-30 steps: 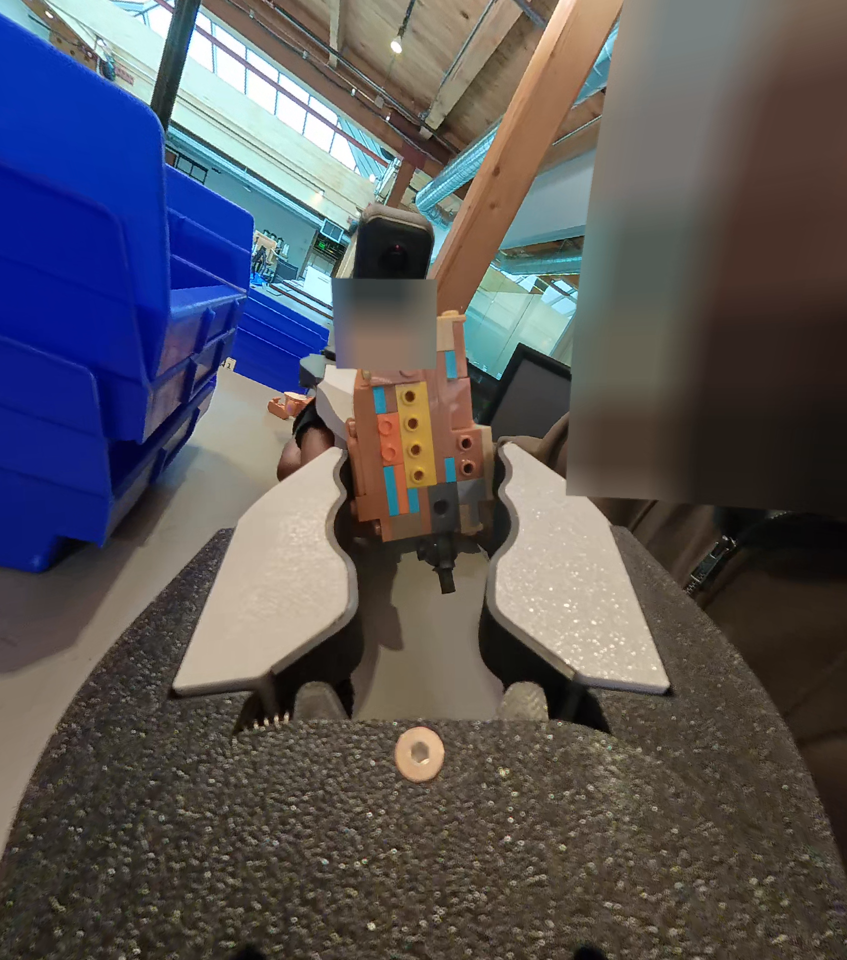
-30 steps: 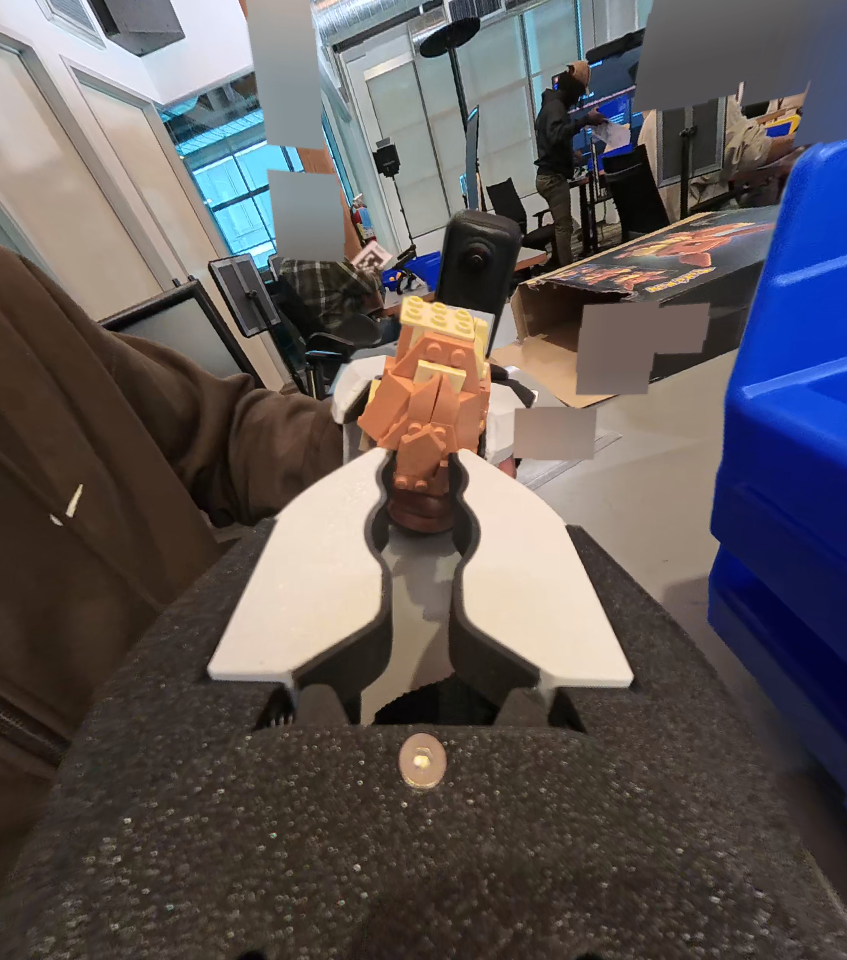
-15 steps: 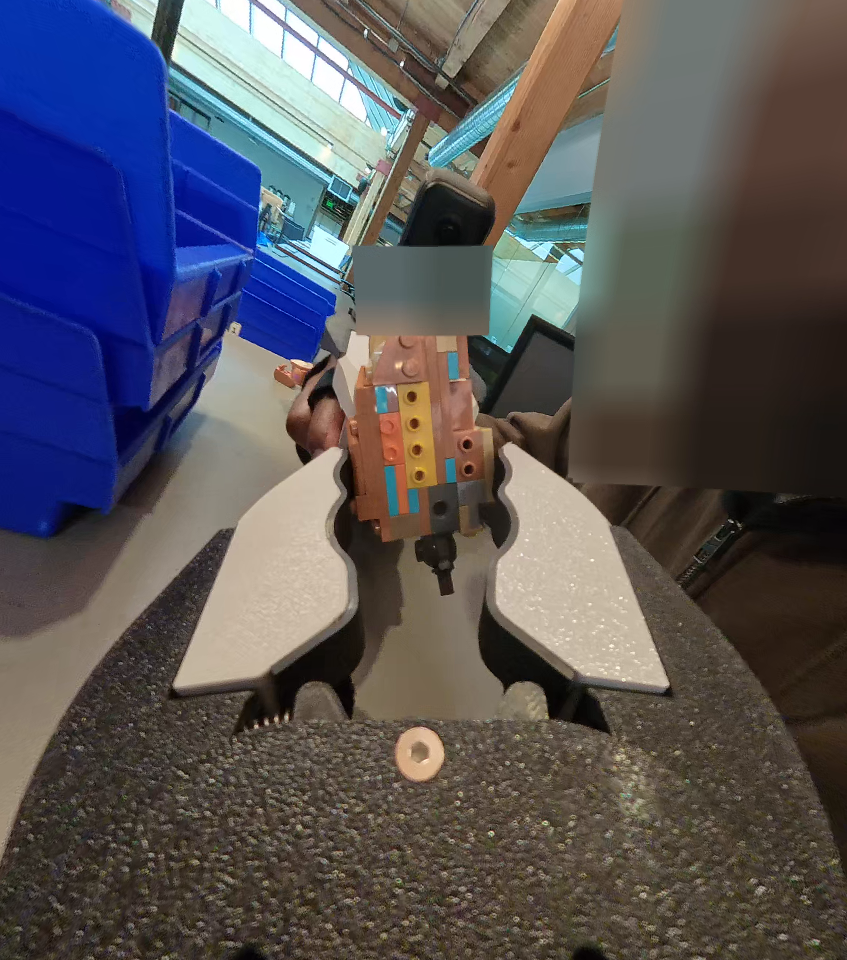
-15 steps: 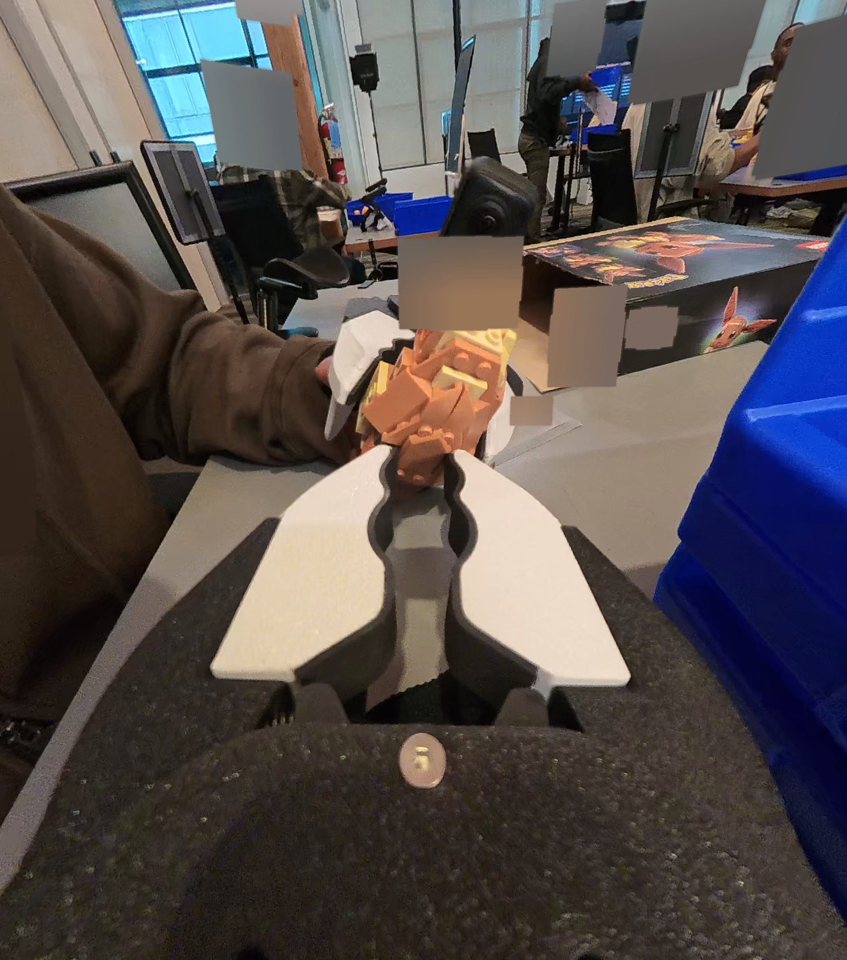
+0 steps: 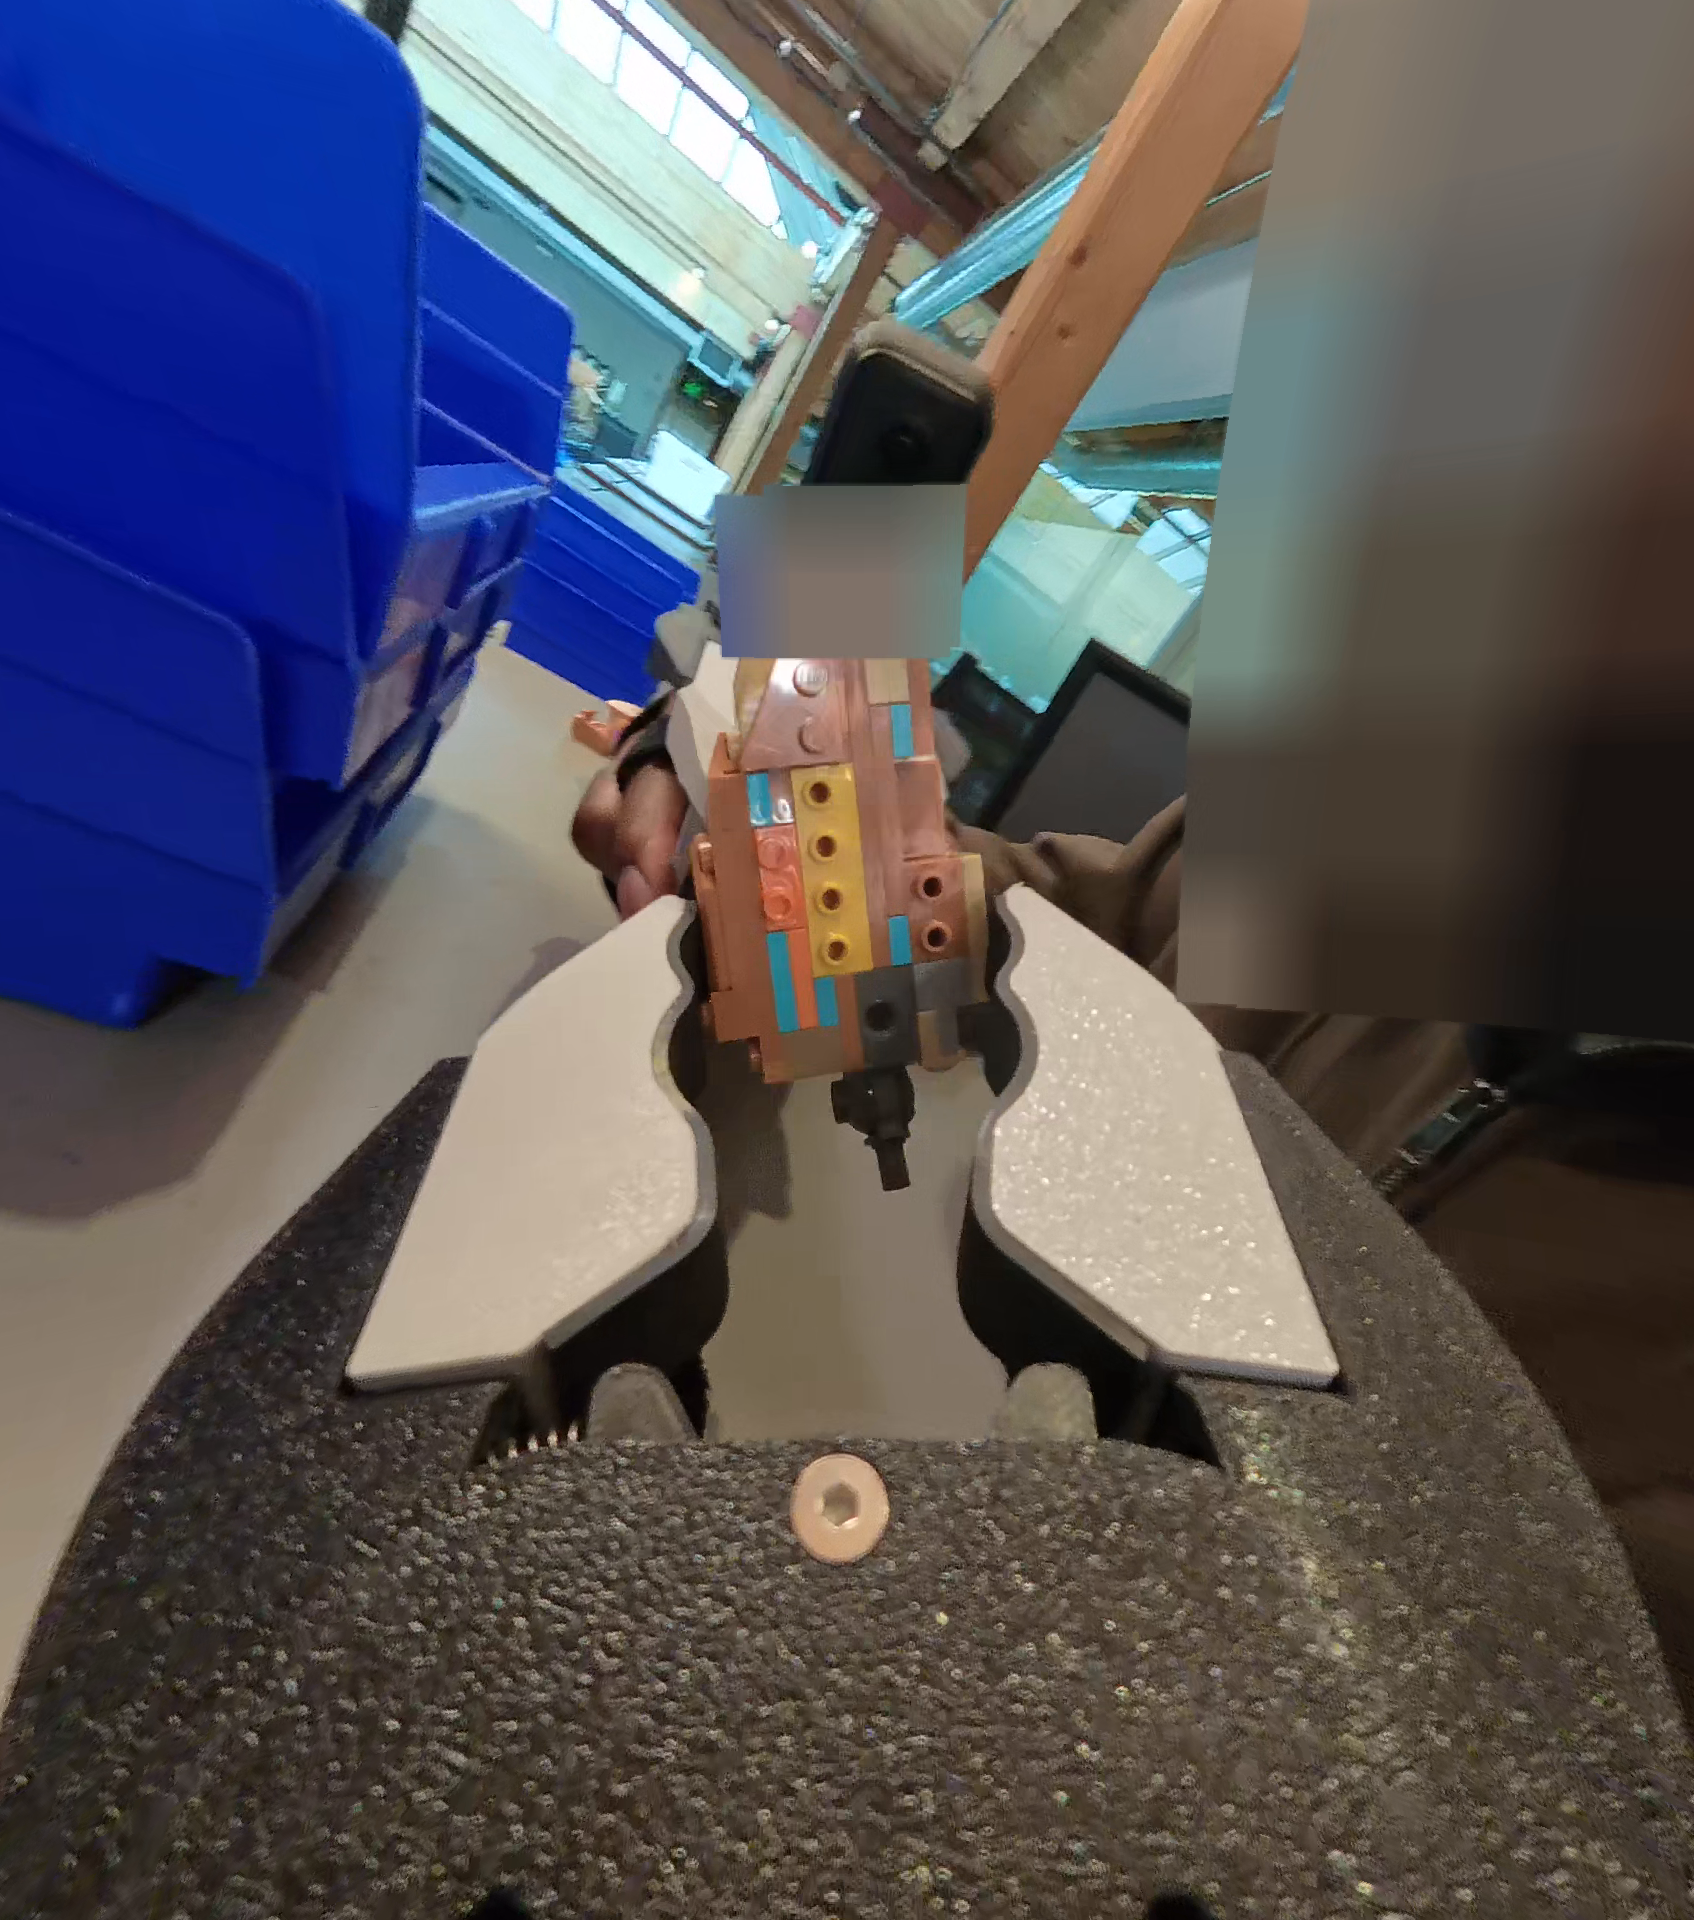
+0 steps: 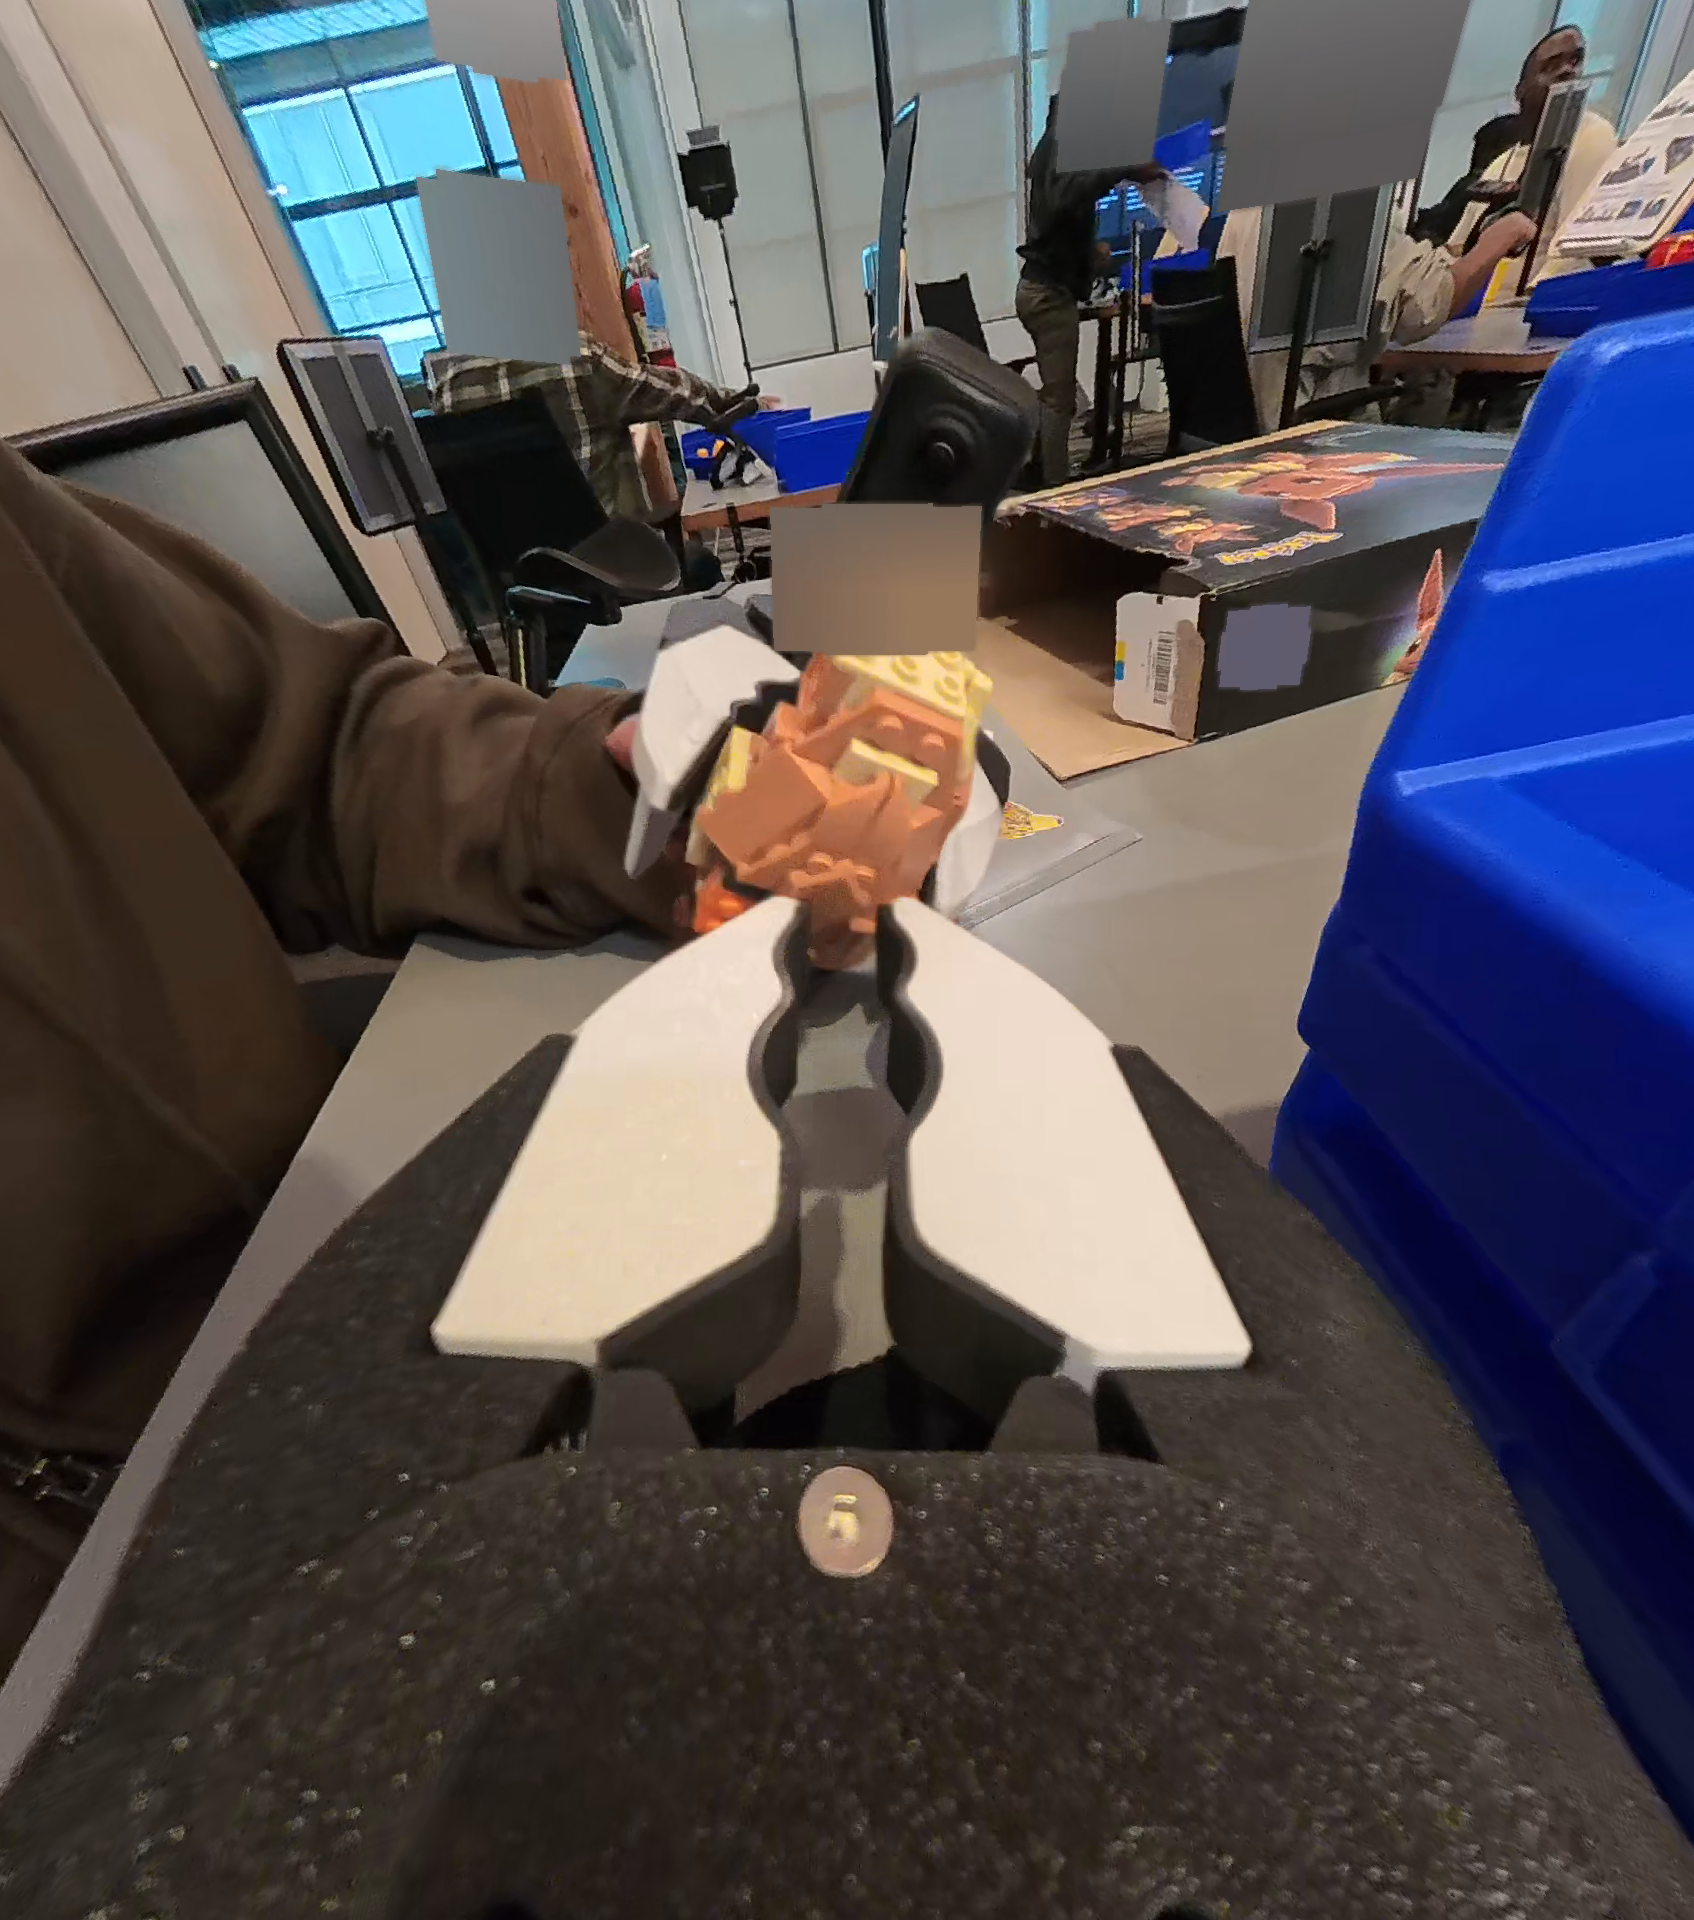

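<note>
A: What does the left gripper (image 5: 838, 961) have?

B: A brick model (image 5: 827, 894), brown with yellow, orange and teal pieces and a black pin at its near end. The model sits between the two grey fingers (image 5: 573, 1132), which stand moderately apart. The left finger touches its side; on the right I cannot tell whether the finger meets it.

A: And the right gripper (image 6: 838, 925)?

B: Its fingers (image 6: 635, 1153) are nearly together, pinched on a narrow stub at the near end of the same model (image 6: 838, 805), which from here looks orange with pale yellow bricks. The left gripper's fingers flank its far end, so it hangs between both, above the counter (image 6: 1186, 894).

A: What lies around?

B: Stacked blue bins (image 5: 126, 540) stand on the counter to the left gripper's left and fill the right of the right wrist view. An open printed box (image 6: 1269, 592) lies on the counter beyond the model. A brown sleeve (image 6: 303, 748) reaches in from the left. A small loose brick piece (image 5: 599, 724) lies farther off on the counter.
</note>
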`<state>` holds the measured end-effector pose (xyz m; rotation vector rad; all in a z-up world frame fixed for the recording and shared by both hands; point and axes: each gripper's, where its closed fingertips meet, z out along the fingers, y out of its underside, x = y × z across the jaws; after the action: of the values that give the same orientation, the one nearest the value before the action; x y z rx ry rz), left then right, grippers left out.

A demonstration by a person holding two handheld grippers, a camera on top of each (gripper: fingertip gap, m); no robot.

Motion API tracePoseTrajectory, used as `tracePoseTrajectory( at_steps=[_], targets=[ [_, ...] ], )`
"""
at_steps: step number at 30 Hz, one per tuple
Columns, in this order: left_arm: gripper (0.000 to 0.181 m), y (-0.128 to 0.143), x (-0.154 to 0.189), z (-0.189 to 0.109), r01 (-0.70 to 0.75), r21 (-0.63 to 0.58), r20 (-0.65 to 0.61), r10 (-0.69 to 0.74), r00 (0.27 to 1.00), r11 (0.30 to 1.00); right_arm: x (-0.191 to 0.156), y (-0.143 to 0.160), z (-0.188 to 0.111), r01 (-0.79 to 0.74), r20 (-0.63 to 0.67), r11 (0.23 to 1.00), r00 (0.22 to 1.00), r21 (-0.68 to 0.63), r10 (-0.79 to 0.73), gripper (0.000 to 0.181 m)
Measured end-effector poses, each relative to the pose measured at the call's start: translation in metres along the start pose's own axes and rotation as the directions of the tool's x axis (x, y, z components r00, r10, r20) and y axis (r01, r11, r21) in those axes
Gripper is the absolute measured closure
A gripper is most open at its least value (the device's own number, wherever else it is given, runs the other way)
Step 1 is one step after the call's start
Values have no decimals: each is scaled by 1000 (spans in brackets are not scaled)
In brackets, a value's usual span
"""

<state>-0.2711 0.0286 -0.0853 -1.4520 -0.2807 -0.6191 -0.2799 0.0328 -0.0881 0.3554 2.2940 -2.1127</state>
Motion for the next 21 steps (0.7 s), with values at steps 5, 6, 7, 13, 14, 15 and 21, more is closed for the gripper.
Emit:
tracePoseTrajectory(
  at_steps=[5, 6, 7, 13, 14, 15, 21],
  targets=[
    [130, -2, -13, -1, -143, -30, 145, 146, 979, 989, 2, -3, 3, -23, -31, 1000, 999, 10, 23, 153],
    [130, -2, -16, -2, -177, -46, 180, 183, 967, 983, 4, -3, 3, -33, -41, 999, 999, 17, 34, 151],
    [130, -1, -19, -3, -211, -65, 213, 220, 952, 975, 6, -4, 3, -48, -49, 999, 998, 22, 49, 150],
    [129, 8, -27, 0, -404, -240, 309, 464, 830, 883, 13, 2, 5, -104, -80, 995, 991, 0, 104, 143],
    [129, 12, -27, 2, -424, -271, 298, 494, 817, 864, 13, 4, 6, -102, -78, 995, 992, -13, 101, 143],
    [129, 15, -26, 3, -436, -289, 288, 512, 809, 852, 11, 7, 7, -97, -69, 995, 993, -27, 95, 143],
    [130, 19, -20, 3, -367, -266, 234, 429, 873, 892, 3, 9, 7, -52, -26, 997, 998, -54, 51, 146]
  ],
)
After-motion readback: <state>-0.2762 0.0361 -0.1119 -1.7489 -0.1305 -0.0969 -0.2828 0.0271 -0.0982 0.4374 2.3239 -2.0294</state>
